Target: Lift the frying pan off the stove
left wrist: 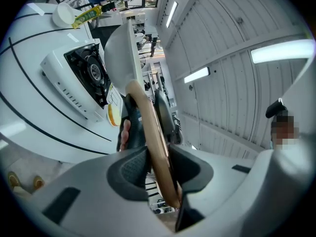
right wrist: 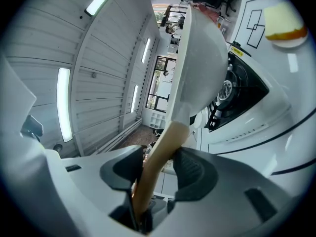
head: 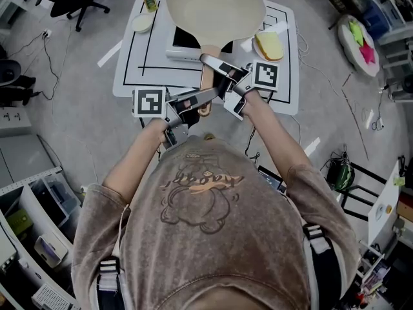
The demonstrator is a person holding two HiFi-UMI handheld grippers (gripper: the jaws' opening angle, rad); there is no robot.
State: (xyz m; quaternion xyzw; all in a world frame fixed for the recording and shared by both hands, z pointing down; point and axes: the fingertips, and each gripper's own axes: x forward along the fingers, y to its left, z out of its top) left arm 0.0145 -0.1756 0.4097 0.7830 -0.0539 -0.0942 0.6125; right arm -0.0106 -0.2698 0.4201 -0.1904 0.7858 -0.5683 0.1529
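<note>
- Pinching the wooden handle (head: 206, 77) close to its free end, the left gripper (head: 208, 97) is crossing it from the person's left, and its pads are pressing on the wood.
- Just beyond, the right gripper (head: 217, 66) is clamping the same handle from the right, nearer the bowl, so both tools are sharing the load.
- The handle's long axis is pointing straight away from the person, with the frying pan (head: 216, 8) hanging at its far end.
- The pan is hovering over the stove (head: 184, 42) and appears to be clear of it, so any further lift is going straight up.
- The stove is sitting on the marked table (head: 129, 70).
</note>
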